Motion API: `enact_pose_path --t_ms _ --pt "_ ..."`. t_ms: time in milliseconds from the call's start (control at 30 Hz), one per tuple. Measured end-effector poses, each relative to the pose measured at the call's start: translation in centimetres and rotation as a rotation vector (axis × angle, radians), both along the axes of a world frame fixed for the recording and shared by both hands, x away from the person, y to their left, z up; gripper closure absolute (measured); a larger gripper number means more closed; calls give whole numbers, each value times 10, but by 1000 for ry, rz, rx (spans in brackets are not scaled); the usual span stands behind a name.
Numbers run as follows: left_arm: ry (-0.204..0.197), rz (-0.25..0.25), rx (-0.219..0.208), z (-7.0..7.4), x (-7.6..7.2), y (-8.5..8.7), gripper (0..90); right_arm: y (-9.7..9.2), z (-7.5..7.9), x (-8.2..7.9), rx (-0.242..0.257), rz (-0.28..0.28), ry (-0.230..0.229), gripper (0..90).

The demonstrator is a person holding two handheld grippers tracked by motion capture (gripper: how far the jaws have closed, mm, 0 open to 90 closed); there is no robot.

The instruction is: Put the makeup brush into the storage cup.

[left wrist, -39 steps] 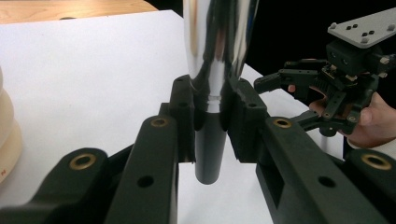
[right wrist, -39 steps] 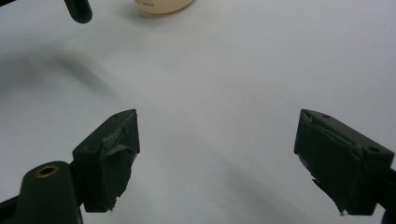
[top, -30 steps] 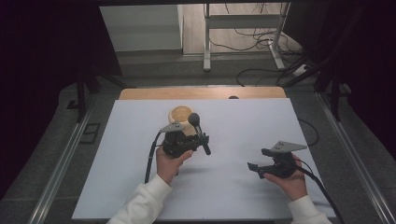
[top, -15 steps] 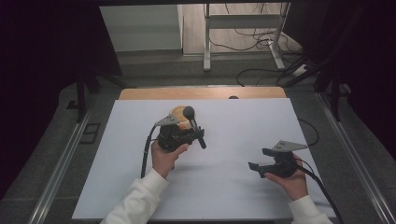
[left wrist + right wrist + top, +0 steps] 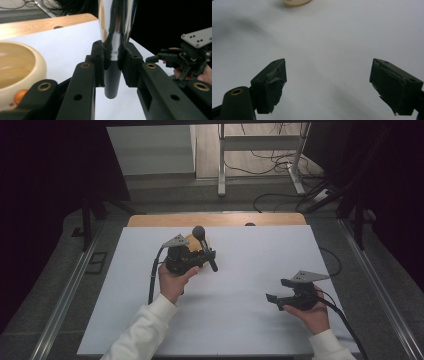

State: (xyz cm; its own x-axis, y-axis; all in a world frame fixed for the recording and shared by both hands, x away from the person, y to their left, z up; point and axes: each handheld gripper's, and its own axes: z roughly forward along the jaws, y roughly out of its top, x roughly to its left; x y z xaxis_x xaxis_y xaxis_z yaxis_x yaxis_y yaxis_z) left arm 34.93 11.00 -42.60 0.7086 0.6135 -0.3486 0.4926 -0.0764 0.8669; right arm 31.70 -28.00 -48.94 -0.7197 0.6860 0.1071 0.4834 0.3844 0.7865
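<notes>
My left gripper (image 5: 206, 256) is shut on the black handle of a ladle (image 5: 199, 232), whose dark round head points toward the far side. In the left gripper view the jaws clamp that handle (image 5: 111, 82) below the shiny metal shaft, with my left gripper (image 5: 112, 58) held just right of a cream bowl (image 5: 17, 67). From above, the bowl (image 5: 192, 241) sits half hidden under the gripper. An orange bit (image 5: 19, 96) shows at the bowl's near edge. My right gripper (image 5: 279, 290) rests low at the near right, open, its jaws (image 5: 328, 82) wide apart over bare white surface.
A white sheet (image 5: 250, 270) covers the table, with a wooden strip (image 5: 215, 219) along its far edge. A small dark object (image 5: 250, 224) lies on that strip. Cables (image 5: 280, 165) and a metal stand are on the floor beyond. The bowl's rim (image 5: 297, 2) shows at the top of the right gripper view.
The left hand has lifted the ladle and carried it a little left and farther away, over the bowl. The right hand has stayed where it was.
</notes>
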Motion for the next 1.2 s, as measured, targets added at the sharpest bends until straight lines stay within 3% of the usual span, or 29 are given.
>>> enact_pose_path --t_ms 233,567,1200 --pt "-19 12 2 7 6 3 740 -2 0 1 7 -3 0 148" --pt "-17 58 31 11 19 15 740 -3 2 1 11 -6 -4 147" --pt "-3 130 43 14 37 33 740 -4 0 2 9 -14 1 144"
